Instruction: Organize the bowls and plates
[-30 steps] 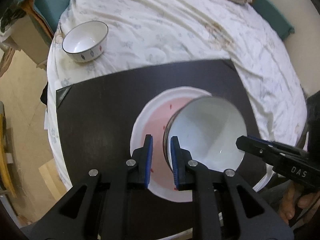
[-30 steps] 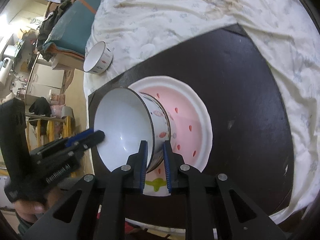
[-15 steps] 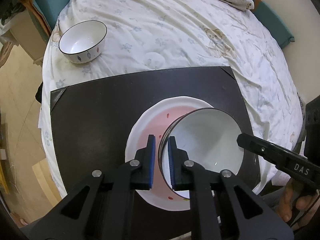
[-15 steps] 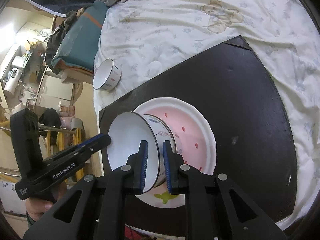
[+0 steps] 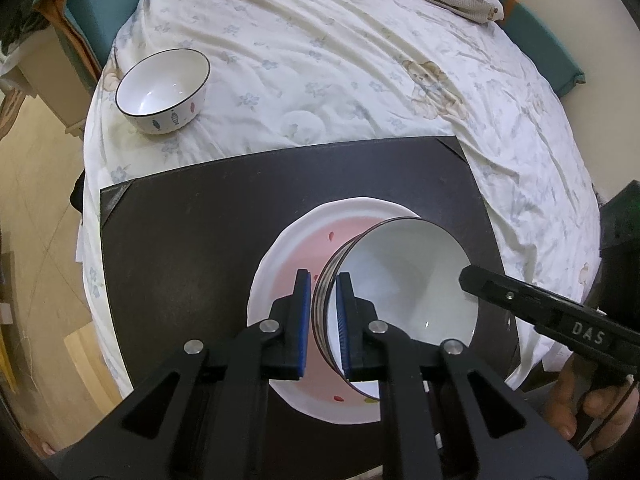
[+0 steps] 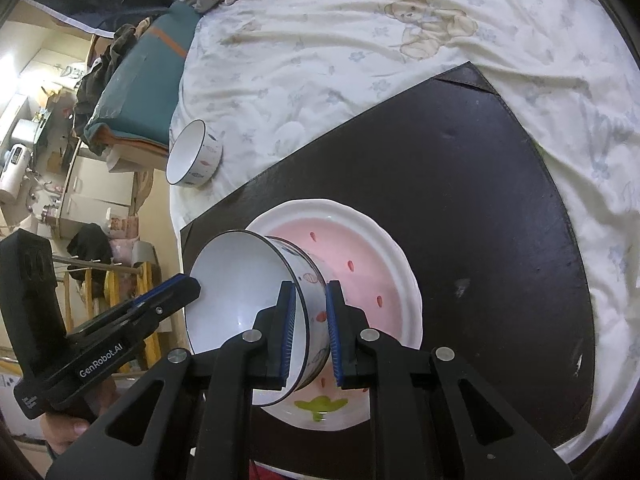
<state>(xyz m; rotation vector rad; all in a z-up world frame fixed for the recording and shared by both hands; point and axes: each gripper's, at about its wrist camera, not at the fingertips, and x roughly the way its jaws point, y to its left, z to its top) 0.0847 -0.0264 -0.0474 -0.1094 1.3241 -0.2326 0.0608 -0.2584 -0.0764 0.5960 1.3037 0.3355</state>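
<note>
Bowl (image 5: 404,280) is being clamped at its rim by the left gripper (image 5: 323,320), tilted over the plate (image 5: 288,248) on a black mat (image 5: 180,240), probably for stacking. Right gripper (image 6: 310,332) is being kept clamped on the opposite rim; a spare bowl (image 6: 194,154) is being left on the bed (image 6: 320,40).

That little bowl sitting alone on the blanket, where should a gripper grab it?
Grab the small fish-patterned bowl by its thin black-lined rim, coming down from above. It stands upright and open on the quilt, apart from the black mat, so one finger can go inside and one outside the wall. Its round sides look too wide and slippery to pinch across.
</note>
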